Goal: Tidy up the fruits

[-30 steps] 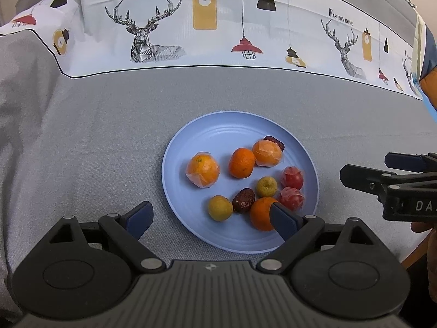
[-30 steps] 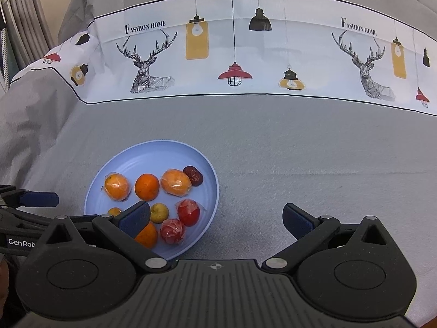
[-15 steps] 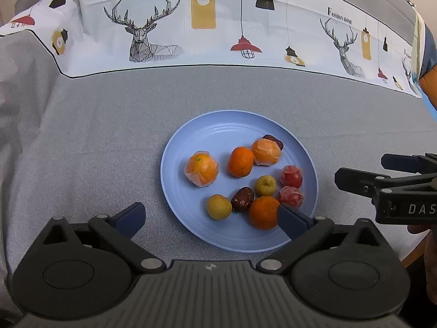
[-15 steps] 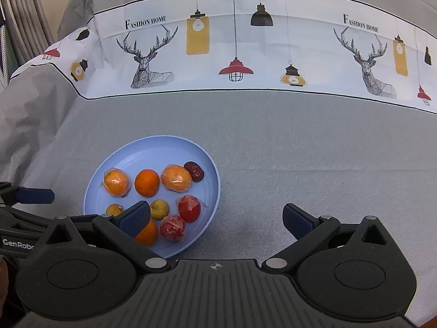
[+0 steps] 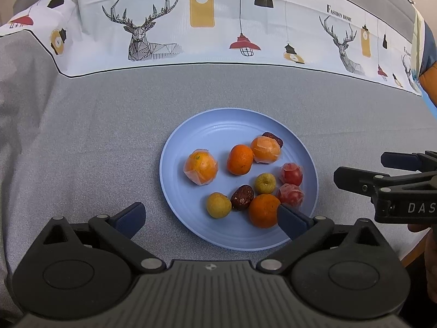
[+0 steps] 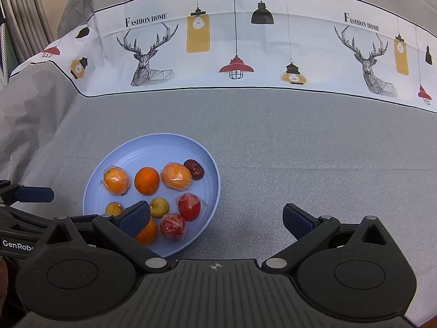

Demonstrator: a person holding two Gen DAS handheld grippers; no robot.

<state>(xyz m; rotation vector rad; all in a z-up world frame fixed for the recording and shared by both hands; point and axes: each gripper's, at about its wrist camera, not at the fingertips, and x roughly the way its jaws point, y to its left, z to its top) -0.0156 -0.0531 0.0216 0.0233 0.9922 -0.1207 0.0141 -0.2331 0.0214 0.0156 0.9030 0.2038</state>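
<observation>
A light blue plate (image 5: 224, 134) lies on the grey cloth and holds several fruits. Among them are a film-wrapped orange (image 5: 201, 170), a bare orange (image 5: 240, 159), two wrapped red fruits (image 5: 291, 173), a yellow fruit (image 5: 218, 205) and a dark date (image 5: 242, 197). My left gripper (image 5: 210, 217) is open wide over the plate's near edge with nothing between its fingers. Its right fingertip (image 5: 292, 220) overlaps the nearest orange (image 5: 262, 210). My right gripper (image 6: 215, 220) is open and empty just right of the plate (image 6: 153, 142).
A white printed band with deer and lamps (image 6: 245, 49) runs across the cloth behind the plate. Bare grey cloth (image 6: 314, 150) stretches to the plate's right. A wooden table edge (image 5: 415, 251) shows at lower right, next to a hand.
My left gripper's jaws have spread a little wider. The plate, the fruits and the right gripper stay where they were.
</observation>
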